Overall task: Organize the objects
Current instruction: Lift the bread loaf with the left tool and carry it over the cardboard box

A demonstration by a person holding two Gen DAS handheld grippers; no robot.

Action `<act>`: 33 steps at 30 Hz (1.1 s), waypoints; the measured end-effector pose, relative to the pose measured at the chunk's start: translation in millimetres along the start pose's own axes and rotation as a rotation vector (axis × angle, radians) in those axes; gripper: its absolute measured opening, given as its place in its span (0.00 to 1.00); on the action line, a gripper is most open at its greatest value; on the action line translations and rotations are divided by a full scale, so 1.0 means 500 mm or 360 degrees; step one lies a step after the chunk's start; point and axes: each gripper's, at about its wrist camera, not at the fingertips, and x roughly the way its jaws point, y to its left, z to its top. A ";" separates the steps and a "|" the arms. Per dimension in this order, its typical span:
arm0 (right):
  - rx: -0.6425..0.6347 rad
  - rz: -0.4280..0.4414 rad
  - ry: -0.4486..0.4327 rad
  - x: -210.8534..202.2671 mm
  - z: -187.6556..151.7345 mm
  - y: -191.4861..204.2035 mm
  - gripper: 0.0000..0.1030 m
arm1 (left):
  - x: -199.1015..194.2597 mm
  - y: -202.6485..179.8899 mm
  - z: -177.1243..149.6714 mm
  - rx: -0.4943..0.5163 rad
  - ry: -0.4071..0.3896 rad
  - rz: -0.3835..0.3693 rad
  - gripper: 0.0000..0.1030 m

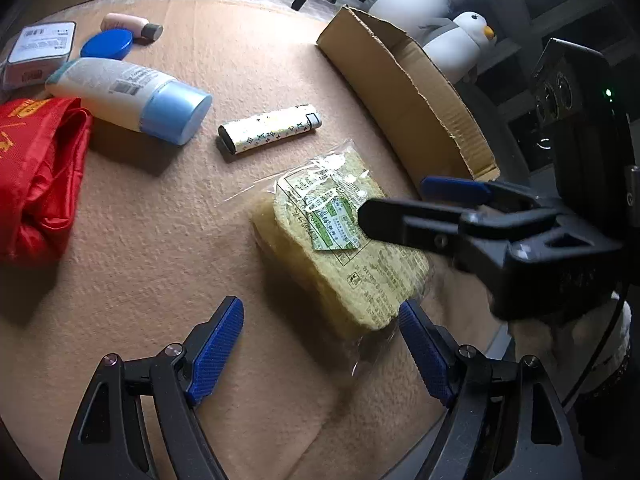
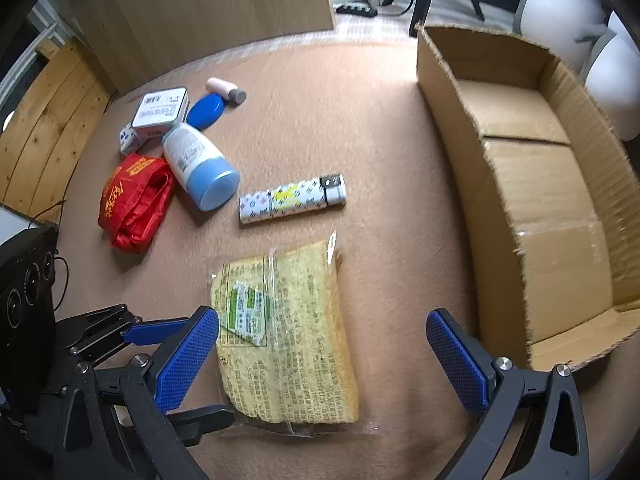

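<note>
A yellow packet (image 1: pixel 344 256) (image 2: pixel 284 328) in clear wrap lies flat on the tan mat. My left gripper (image 1: pixel 322 354) is open just short of it, and the packet's near corner sits close to its right pad (image 1: pixel 426 354). My right gripper (image 2: pixel 322 360) (image 1: pixel 394 202) is open and straddles the packet from above; its pads stand apart from the packet's sides. Farther back lie a patterned lighter (image 1: pixel 270 130) (image 2: pixel 292 199) and a white bottle with a light-blue cap (image 1: pixel 128 96) (image 2: pixel 200 164). An open cardboard box (image 2: pixel 540 184) (image 1: pixel 400 92) stands on the right.
On the far left lie a red cloth bag (image 1: pixel 36 176) (image 2: pixel 134 204), a blue lid (image 2: pixel 205 110), a small pink bottle (image 2: pixel 224 89), a white tin (image 2: pixel 160 112) and dice (image 2: pixel 130 140). Plush penguins (image 1: pixel 460 48) sit behind the box. Wooden panels rise behind the mat.
</note>
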 end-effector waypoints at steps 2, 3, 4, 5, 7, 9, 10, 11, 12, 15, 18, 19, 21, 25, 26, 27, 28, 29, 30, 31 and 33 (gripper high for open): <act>-0.0001 0.0027 0.0031 0.009 -0.004 0.001 1.00 | 0.005 -0.001 0.000 -0.0008 0.0005 -0.0017 0.80; -0.0007 0.0031 0.0040 0.012 -0.006 0.003 1.00 | 0.007 -0.003 0.000 -0.0007 0.0005 -0.0023 0.80; -0.0016 0.0037 0.0048 0.015 -0.009 0.005 1.00 | 0.010 -0.003 -0.001 -0.0009 0.0002 -0.0023 0.80; -0.0021 0.0040 0.0055 0.017 -0.011 0.006 1.00 | 0.010 -0.002 0.000 -0.0017 0.0000 -0.0028 0.80; -0.0024 0.0061 0.0074 0.022 -0.015 0.007 0.94 | 0.008 -0.001 -0.005 -0.0033 -0.0003 -0.0043 0.79; -0.0018 0.0092 0.0099 0.029 -0.018 0.007 0.87 | 0.004 -0.001 -0.010 -0.0042 -0.0007 -0.0053 0.79; -0.0016 0.0111 0.0111 0.032 -0.020 0.008 0.83 | 0.006 -0.004 -0.009 -0.0046 -0.0006 -0.0062 0.79; -0.0017 0.0128 0.0120 0.036 -0.021 0.011 0.82 | 0.006 -0.005 -0.008 -0.0044 -0.0001 -0.0075 0.75; -0.0019 0.0144 0.0131 0.038 -0.023 0.014 0.77 | 0.009 -0.008 -0.009 -0.0035 0.0011 -0.0087 0.73; -0.0036 0.0151 0.0128 0.039 -0.024 0.021 0.73 | 0.018 -0.021 -0.015 0.0012 0.0033 -0.0096 0.66; -0.0026 0.0156 0.0109 0.032 -0.022 0.019 0.64 | 0.018 -0.028 -0.014 0.0031 0.0027 -0.0091 0.66; -0.0025 0.0157 0.0103 0.029 -0.021 0.017 0.61 | 0.017 -0.027 -0.014 0.0025 0.0029 -0.0093 0.66; -0.0026 0.0159 0.0096 0.026 -0.020 0.016 0.58 | 0.015 -0.022 -0.013 0.0009 0.0026 -0.0100 0.66; -0.0022 0.0162 0.0073 0.017 -0.022 0.017 0.55 | 0.000 -0.022 -0.016 -0.0010 -0.0014 -0.0078 0.66; -0.0025 0.0165 0.0067 0.013 -0.023 0.019 0.55 | -0.003 -0.022 -0.015 -0.0012 -0.0023 -0.0074 0.66; -0.0031 0.0168 0.0056 0.007 -0.023 0.021 0.55 | -0.013 -0.022 -0.007 -0.0015 -0.0033 -0.0072 0.66; -0.0034 0.0170 0.0048 0.001 -0.022 0.023 0.54 | -0.019 -0.023 -0.004 -0.0016 -0.0046 -0.0068 0.66; -0.0036 0.0173 0.0034 -0.006 -0.022 0.024 0.54 | -0.026 -0.027 -0.001 -0.0010 -0.0061 -0.0064 0.66; -0.0040 0.0176 0.0017 -0.014 -0.021 0.025 0.54 | -0.034 -0.032 0.003 0.0000 -0.0075 -0.0059 0.66; -0.0041 0.0181 -0.0003 -0.025 -0.019 0.025 0.54 | -0.042 -0.037 0.006 0.0012 -0.0092 -0.0053 0.66; -0.0036 0.0182 -0.0044 -0.044 -0.015 0.023 0.54 | -0.056 -0.055 0.022 0.0045 -0.0125 -0.0042 0.66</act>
